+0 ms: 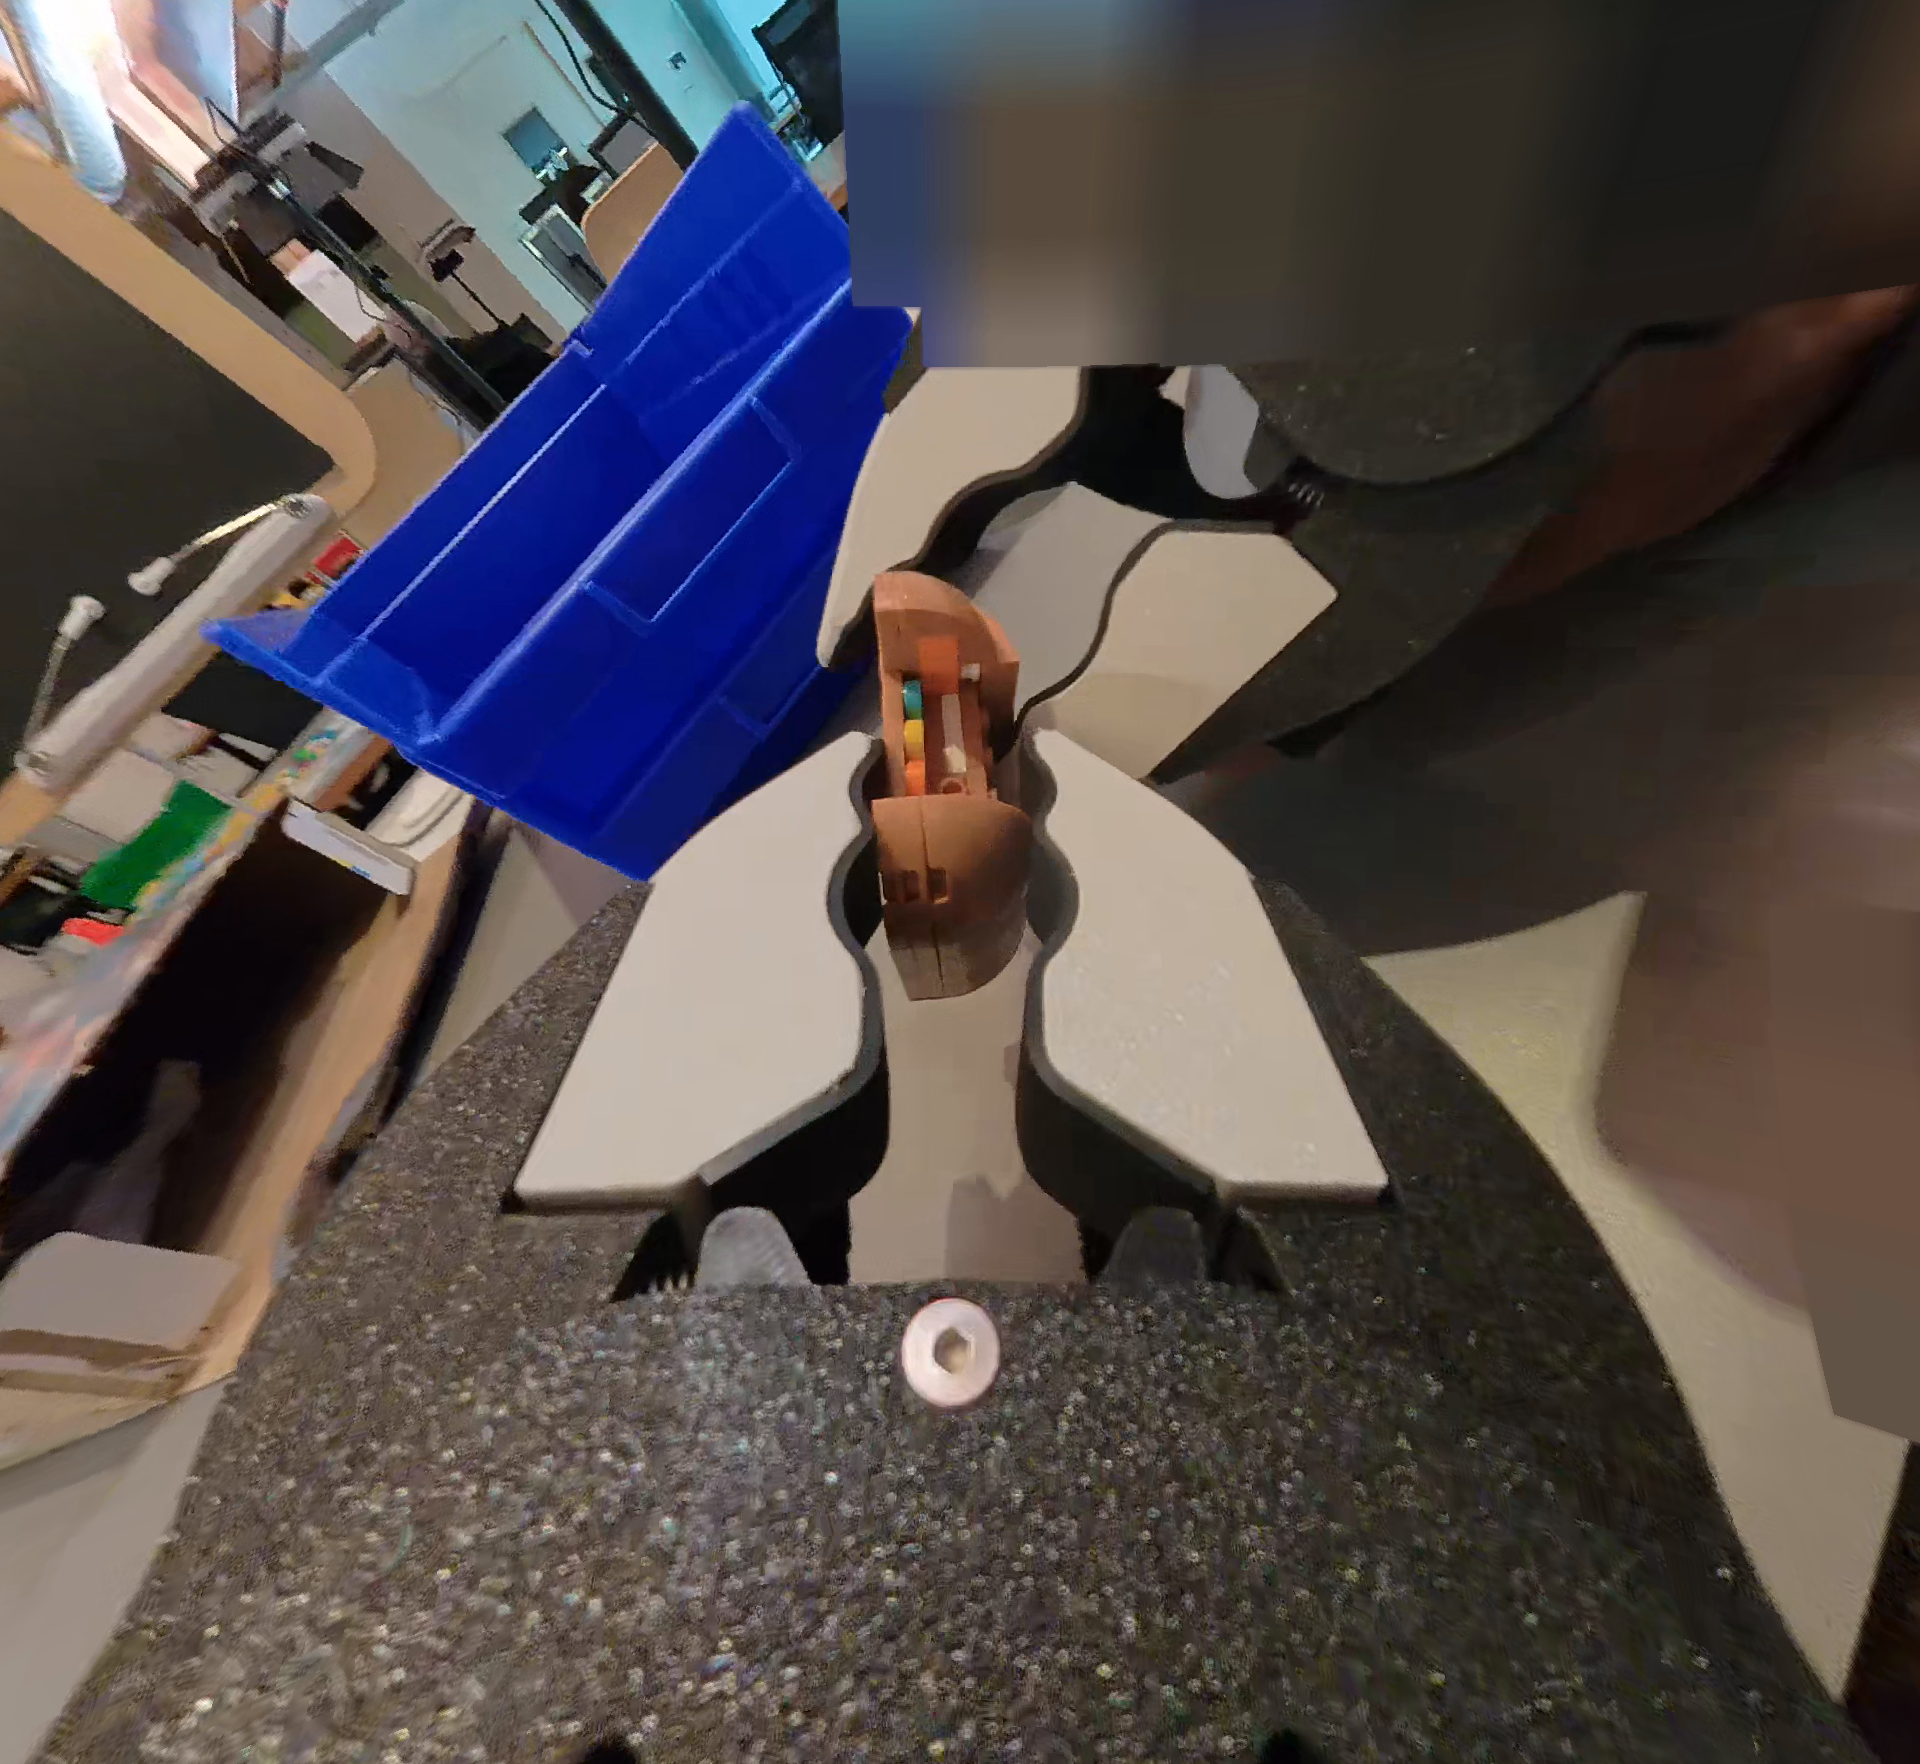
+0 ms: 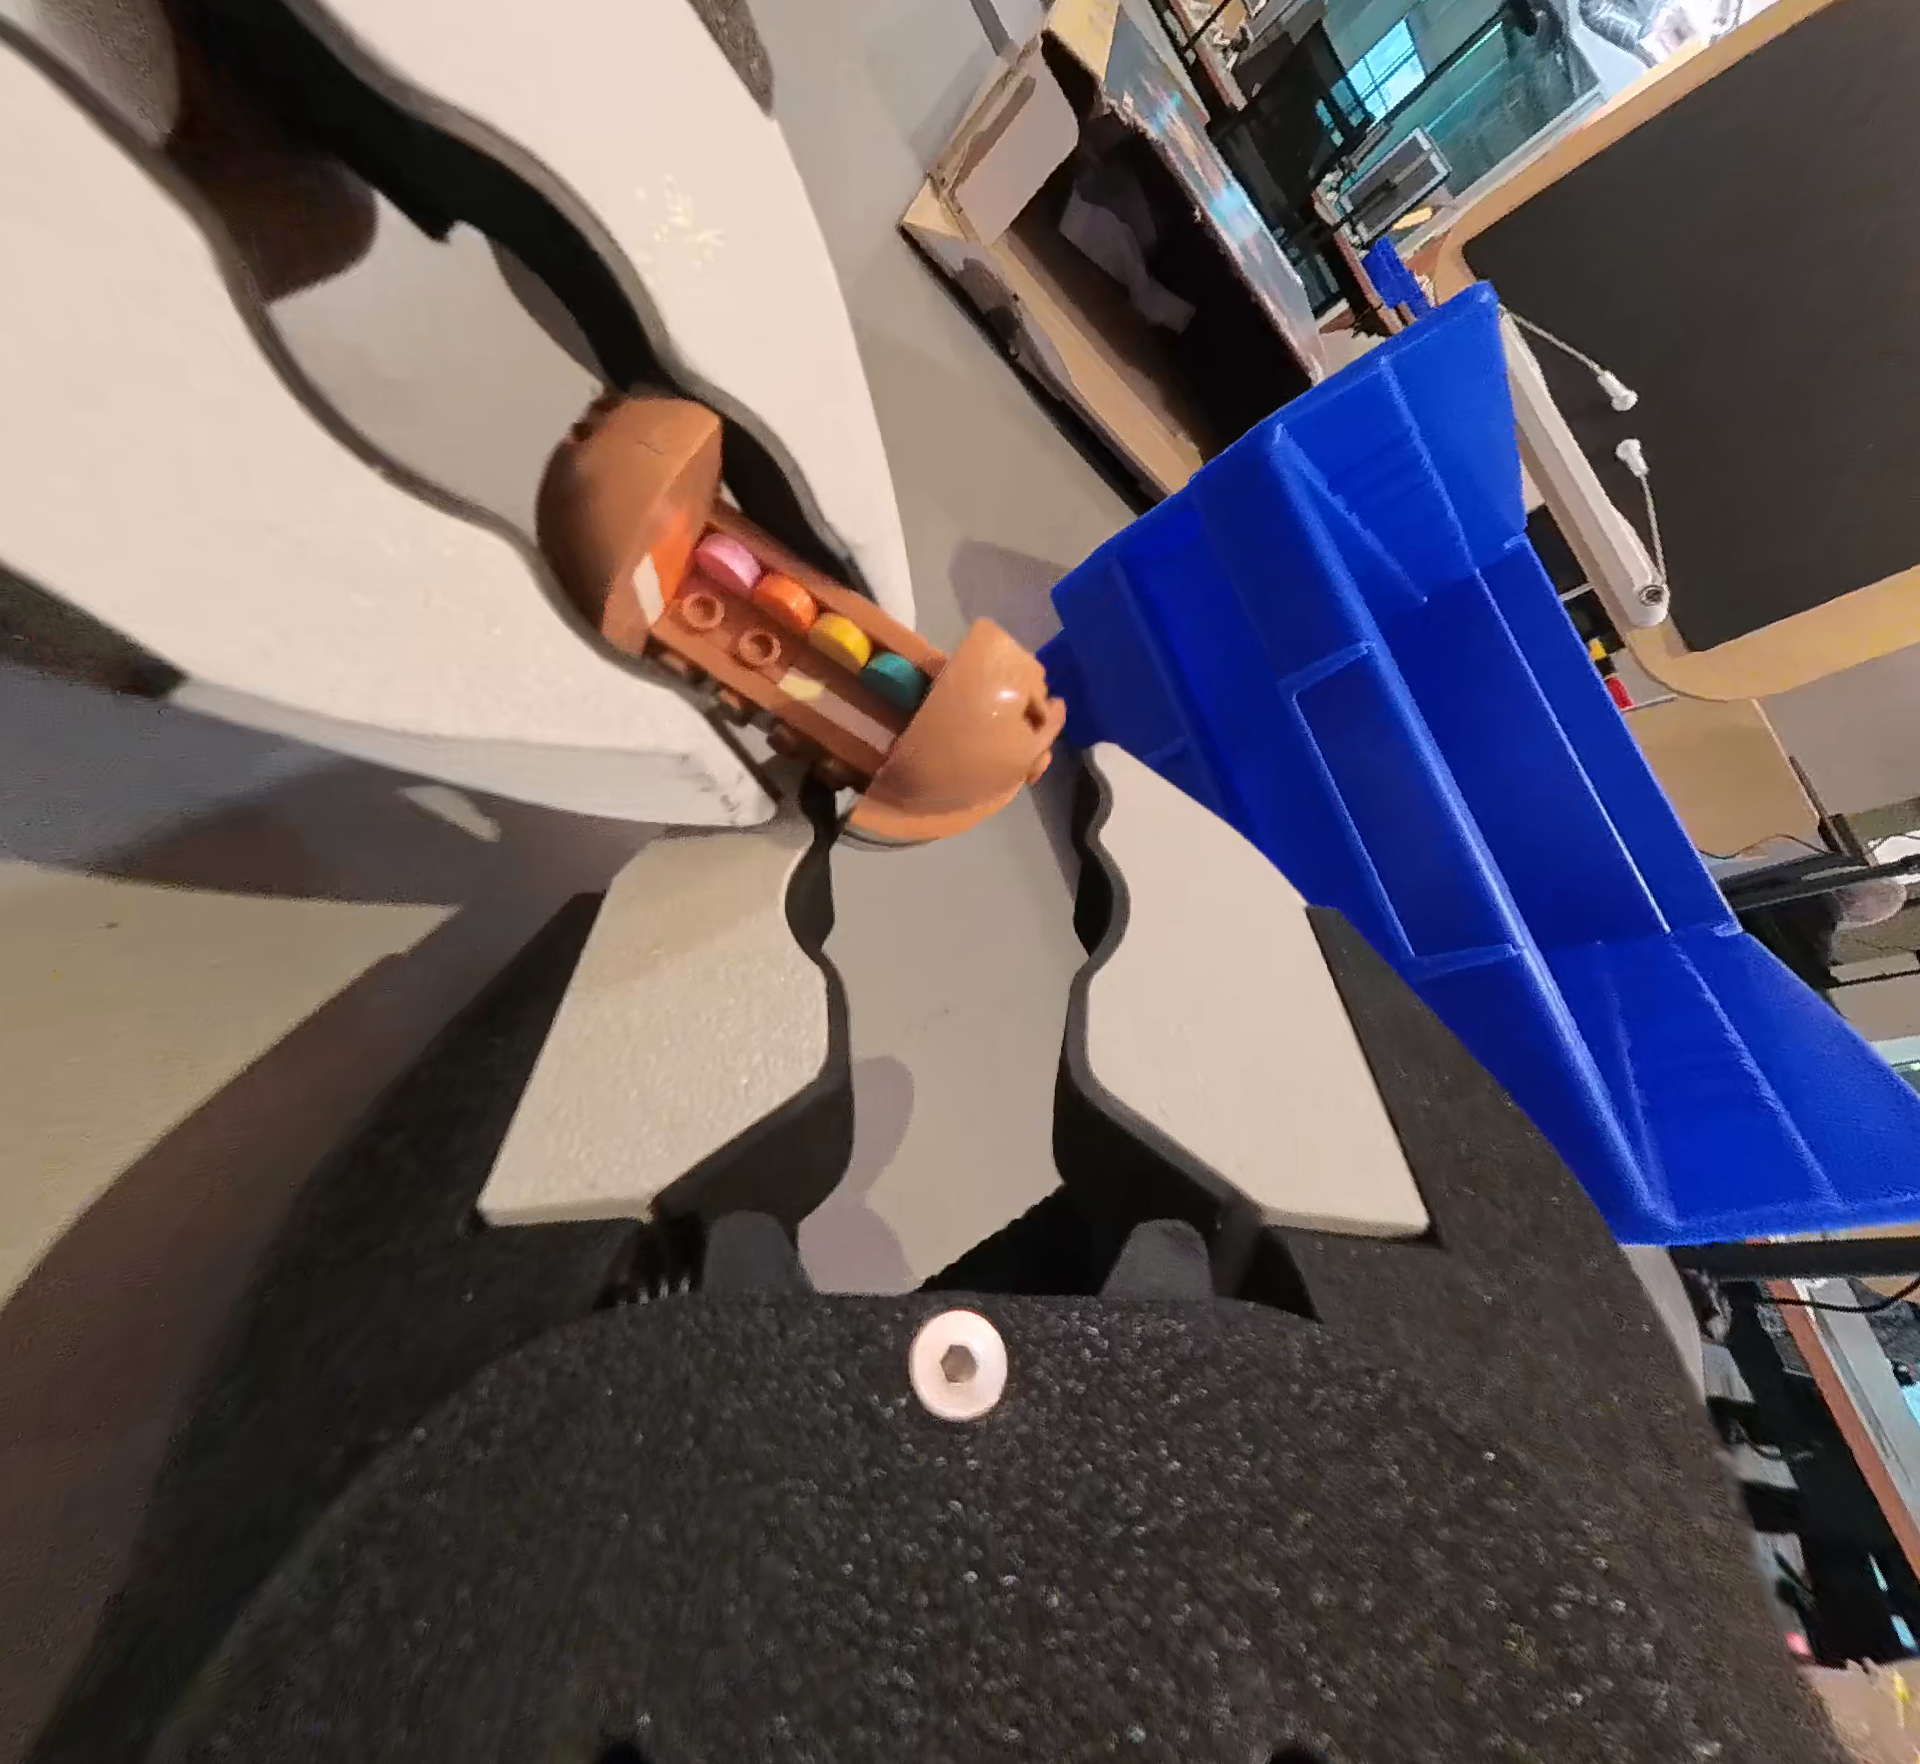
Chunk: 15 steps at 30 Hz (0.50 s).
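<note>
Held thing: a small brown brick model [image 1: 951, 810], boat-shaped, with rounded ends and a row of coloured studs (pink, orange, yellow, teal) along its open top.

Left gripper [image 1: 951, 883]: its fingers are clamped on one rounded end of the model, which stands between the grey pads and juts forward past the tips.

Right gripper [image 2: 951, 893]: its fingers stand apart with only grey surface in the gap; the model's free rounded end [image 2: 966, 727] sits just past the tip of this gripper's left finger, touching or very nearly so. I cannot tell which.

Long axis: in the left wrist view the model runs straight out along the left fingers; in the right wrist view it lies slantwise across the tips, from upper left down to the right.

Which is nearer: the left gripper holds it outright; the right is tip to tip with the left, meeting the model's far end.

Height: the model is carried in the air, not resting on the counter [image 2: 935, 187].

Bin [image 1: 623, 571]: a blue plastic bin stands just behind the model.

Beyond: cardboard boxes [image 2: 1049, 187] lie farther off.
</note>
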Motion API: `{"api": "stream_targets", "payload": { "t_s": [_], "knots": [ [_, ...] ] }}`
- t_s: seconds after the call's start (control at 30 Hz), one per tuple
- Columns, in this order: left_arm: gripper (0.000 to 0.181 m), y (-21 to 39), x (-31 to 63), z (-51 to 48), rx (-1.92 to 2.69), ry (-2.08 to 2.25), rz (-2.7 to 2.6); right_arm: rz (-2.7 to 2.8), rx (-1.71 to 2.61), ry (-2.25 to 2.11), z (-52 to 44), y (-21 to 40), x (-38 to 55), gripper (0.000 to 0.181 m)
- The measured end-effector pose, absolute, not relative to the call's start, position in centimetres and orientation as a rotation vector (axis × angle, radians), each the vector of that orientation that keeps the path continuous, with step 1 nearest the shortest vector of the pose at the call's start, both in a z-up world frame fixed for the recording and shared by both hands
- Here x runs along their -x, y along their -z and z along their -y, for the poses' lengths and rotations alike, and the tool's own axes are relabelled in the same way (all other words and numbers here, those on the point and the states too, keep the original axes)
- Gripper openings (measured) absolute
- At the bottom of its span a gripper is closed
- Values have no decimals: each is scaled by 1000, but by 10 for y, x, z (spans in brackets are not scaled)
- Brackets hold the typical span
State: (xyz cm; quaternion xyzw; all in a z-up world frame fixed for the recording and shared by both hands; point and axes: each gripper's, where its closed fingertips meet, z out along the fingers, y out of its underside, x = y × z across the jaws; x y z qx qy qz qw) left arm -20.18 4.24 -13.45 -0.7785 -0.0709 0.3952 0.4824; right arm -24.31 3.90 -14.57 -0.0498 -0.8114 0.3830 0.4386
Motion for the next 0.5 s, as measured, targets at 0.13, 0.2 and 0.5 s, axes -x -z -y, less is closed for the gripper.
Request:
{"api": "stream_targets", "payload": {
  "t_s": [0.13, 0.2, 0.5],
  "knots": [
    [24, 132, 198, -44, 1883, -975, 146, 2040, 102, -961, -36, 148, 239, 28],
    [24, 133, 197, -45, 1888, -958, 140, 2054, 90, -959, -37, 149, 237, 28],
    [26, 140, 185, -42, 1931, -834, 42, 2102, -73, -892, -38, 155, 223, 28]
  ]
}}
